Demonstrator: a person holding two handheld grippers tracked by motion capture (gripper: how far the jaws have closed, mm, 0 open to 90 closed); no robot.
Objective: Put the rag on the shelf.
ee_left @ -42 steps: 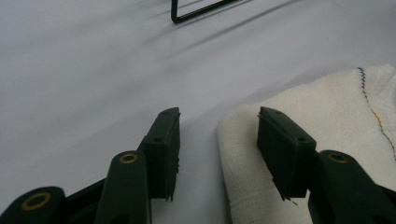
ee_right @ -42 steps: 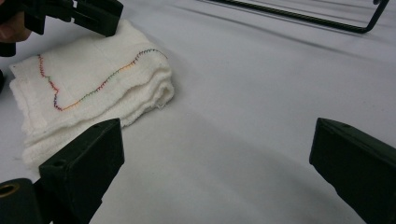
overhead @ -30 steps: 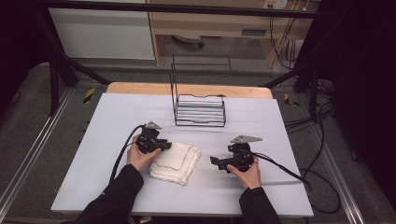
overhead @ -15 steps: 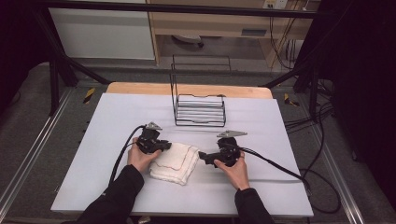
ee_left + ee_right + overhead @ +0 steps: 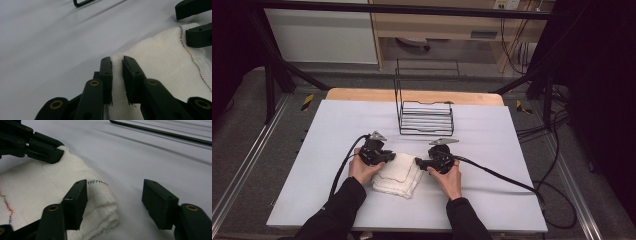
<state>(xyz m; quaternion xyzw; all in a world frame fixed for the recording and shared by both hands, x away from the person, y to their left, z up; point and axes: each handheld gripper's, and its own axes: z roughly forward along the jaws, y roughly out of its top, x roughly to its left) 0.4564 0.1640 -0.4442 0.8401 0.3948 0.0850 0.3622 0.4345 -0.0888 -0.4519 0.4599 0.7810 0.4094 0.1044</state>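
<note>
Since the earlier frame the right gripper [image 5: 419, 163] is sliding left to the cloth [image 5: 398, 173] at lower centre, jaws closing, half-open around its corner without pinching. The left gripper [image 5: 390, 157] is staying put, clamping a cloth fold, both hands lying low on the table [image 5: 337, 125]
</note>
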